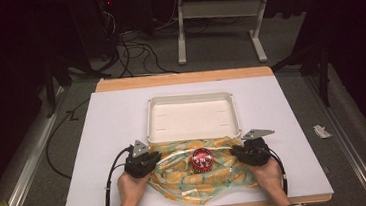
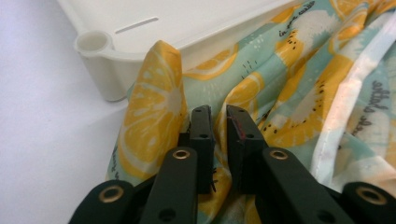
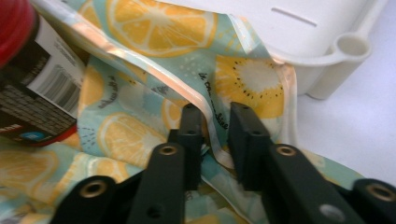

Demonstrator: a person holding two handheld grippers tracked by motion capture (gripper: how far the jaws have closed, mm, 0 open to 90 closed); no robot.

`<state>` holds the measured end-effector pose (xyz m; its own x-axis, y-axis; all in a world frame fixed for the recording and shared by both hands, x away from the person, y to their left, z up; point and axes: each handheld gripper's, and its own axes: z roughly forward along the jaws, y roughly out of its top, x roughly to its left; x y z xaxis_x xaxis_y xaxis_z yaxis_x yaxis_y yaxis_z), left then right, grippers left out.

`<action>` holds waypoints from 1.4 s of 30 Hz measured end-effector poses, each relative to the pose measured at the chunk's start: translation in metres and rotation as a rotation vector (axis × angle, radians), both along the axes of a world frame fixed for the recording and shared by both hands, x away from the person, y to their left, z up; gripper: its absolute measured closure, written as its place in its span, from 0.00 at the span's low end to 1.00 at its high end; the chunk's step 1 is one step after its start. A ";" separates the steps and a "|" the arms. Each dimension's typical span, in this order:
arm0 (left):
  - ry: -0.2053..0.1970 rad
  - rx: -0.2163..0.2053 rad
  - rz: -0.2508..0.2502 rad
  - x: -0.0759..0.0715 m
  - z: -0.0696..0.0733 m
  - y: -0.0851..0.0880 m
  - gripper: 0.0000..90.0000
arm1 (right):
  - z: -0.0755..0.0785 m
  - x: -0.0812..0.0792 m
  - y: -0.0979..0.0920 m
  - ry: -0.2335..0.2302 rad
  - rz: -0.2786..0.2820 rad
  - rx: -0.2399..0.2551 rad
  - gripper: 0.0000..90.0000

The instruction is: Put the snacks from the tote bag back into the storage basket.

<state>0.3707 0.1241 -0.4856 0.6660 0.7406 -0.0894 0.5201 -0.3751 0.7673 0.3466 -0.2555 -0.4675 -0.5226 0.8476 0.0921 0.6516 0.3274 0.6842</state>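
Now: L gripper [image 2: 219, 114] jaws pinch fruit-print cloth [image 1: 197, 174] | R gripper [image 3: 215, 112] jaws slack round cloth hem

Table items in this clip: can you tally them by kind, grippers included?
White tray: 1
Fruit-print cloth: 1
Red-lidded can: 1
Handheld grippers: 2, the left gripper and the right gripper, each at one side of the cloth
Total: 5

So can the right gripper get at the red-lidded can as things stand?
Probably yes: the right gripper sits beside the can, with only loose fruit-print cloth between them, though a fold of it lies between its fingers.
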 end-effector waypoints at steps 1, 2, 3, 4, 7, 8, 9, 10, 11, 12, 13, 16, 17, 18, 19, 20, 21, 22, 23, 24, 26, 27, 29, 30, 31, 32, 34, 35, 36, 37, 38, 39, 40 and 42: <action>-0.005 0.002 0.001 0.000 0.000 0.000 0.88 | 0.001 -0.002 0.000 -0.008 -0.003 0.004 0.80; -0.009 0.002 0.000 -0.001 0.000 0.000 0.87 | 0.003 -0.003 0.000 -0.016 -0.003 0.010 0.79; -0.012 0.004 -0.002 -0.001 0.000 0.000 0.85 | 0.004 -0.005 0.000 -0.021 -0.005 0.016 0.77; -0.016 0.004 0.000 -0.002 0.000 0.000 0.83 | 0.006 -0.007 0.000 -0.035 -0.003 0.015 0.75; -0.036 0.002 -0.002 -0.004 0.000 0.000 0.78 | 0.010 -0.012 -0.001 -0.063 -0.002 0.036 0.69; -0.043 -0.004 0.000 -0.004 0.000 0.000 0.76 | 0.012 -0.014 -0.001 -0.066 -0.003 0.040 0.67; -0.048 -0.007 0.002 -0.005 0.001 0.000 0.74 | 0.013 -0.015 -0.001 -0.078 0.003 0.045 0.65; -0.051 -0.008 0.002 -0.005 0.001 0.000 0.72 | 0.014 -0.017 0.000 -0.086 0.004 0.044 0.63; -0.053 -0.007 0.003 -0.005 0.001 0.001 0.70 | 0.015 -0.019 0.001 -0.100 0.005 0.038 0.61; -0.056 -0.010 0.004 -0.006 0.001 0.001 0.68 | 0.017 -0.021 0.002 -0.117 0.002 0.025 0.60; -0.064 -0.007 0.002 -0.006 0.001 0.001 0.67 | 0.018 -0.023 0.003 -0.139 0.000 0.015 0.59; -0.069 -0.016 0.004 -0.007 0.001 0.001 0.66 | 0.023 -0.028 0.005 -0.168 -0.003 0.029 0.59; -0.071 -0.021 0.005 -0.007 0.001 0.002 0.66 | 0.024 -0.029 0.005 -0.178 -0.001 0.038 0.59; -0.071 -0.022 0.005 -0.007 0.001 0.002 0.65 | 0.026 -0.031 0.005 -0.182 0.000 0.051 0.59; -0.071 -0.025 0.006 -0.007 0.001 0.003 0.65 | 0.027 -0.032 0.005 -0.186 0.006 0.058 0.59; -0.073 -0.026 0.009 -0.007 0.001 0.003 0.65 | 0.028 -0.033 0.006 -0.184 0.009 0.064 0.59; -0.074 -0.026 0.010 -0.008 0.001 0.003 0.65 | 0.029 -0.035 0.006 -0.191 0.014 0.067 0.59; -0.074 -0.027 0.010 -0.007 0.001 0.003 0.64 | 0.029 -0.035 0.007 -0.195 0.016 0.072 0.59; -0.074 -0.027 0.009 -0.007 0.001 0.003 0.64 | 0.031 -0.036 0.007 -0.194 0.024 0.075 0.59; -0.073 -0.028 0.009 -0.007 0.001 0.003 0.64 | 0.031 -0.037 0.008 -0.193 0.025 0.080 0.59; -0.073 -0.029 0.006 -0.008 0.001 0.003 0.64 | 0.033 -0.039 0.008 -0.197 0.037 0.085 0.59; -0.073 -0.029 0.006 -0.008 0.001 0.003 0.63 | 0.033 -0.040 0.009 -0.198 0.044 0.091 0.59; -0.072 -0.028 0.006 -0.008 0.001 0.003 0.63 | 0.034 -0.042 0.011 -0.199 0.061 0.090 0.58; -0.074 -0.029 0.007 -0.008 0.001 0.003 0.63 | 0.035 -0.043 0.011 -0.198 0.065 0.089 0.58; -0.076 -0.030 0.007 -0.008 0.001 0.003 0.63 | 0.036 -0.044 0.012 -0.202 0.077 0.093 0.57; -0.078 -0.029 0.007 -0.008 0.001 0.003 0.63 | 0.036 -0.045 0.012 -0.198 0.077 0.098 0.57; -0.076 -0.028 0.008 -0.008 0.001 0.003 0.62 | 0.038 -0.048 0.013 -0.202 0.089 0.099 0.56; -0.075 -0.027 0.008 -0.008 0.001 0.003 0.62 | 0.039 -0.049 0.014 -0.205 0.093 0.099 0.55; -0.073 -0.025 0.007 -0.008 0.001 0.003 0.62 | 0.039 -0.050 0.015 -0.205 0.097 0.103 0.54; -0.071 -0.025 0.006 -0.008 0.001 0.003 0.62 | 0.040 -0.051 0.016 -0.204 0.100 0.104 0.53; -0.072 -0.026 0.006 -0.008 0.001 0.003 0.62 | 0.041 -0.052 0.017 -0.204 0.105 0.105 0.53; -0.073 -0.026 0.007 -0.008 0.001 0.003 0.62 | 0.041 -0.052 0.018 -0.206 0.111 0.107 0.52; -0.074 -0.027 0.006 -0.008 0.001 0.003 0.62 | 0.041 -0.053 0.020 -0.208 0.116 0.106 0.51; -0.075 -0.030 0.010 -0.008 0.001 0.002 0.62 | 0.041 -0.054 0.023 -0.208 0.125 0.110 0.49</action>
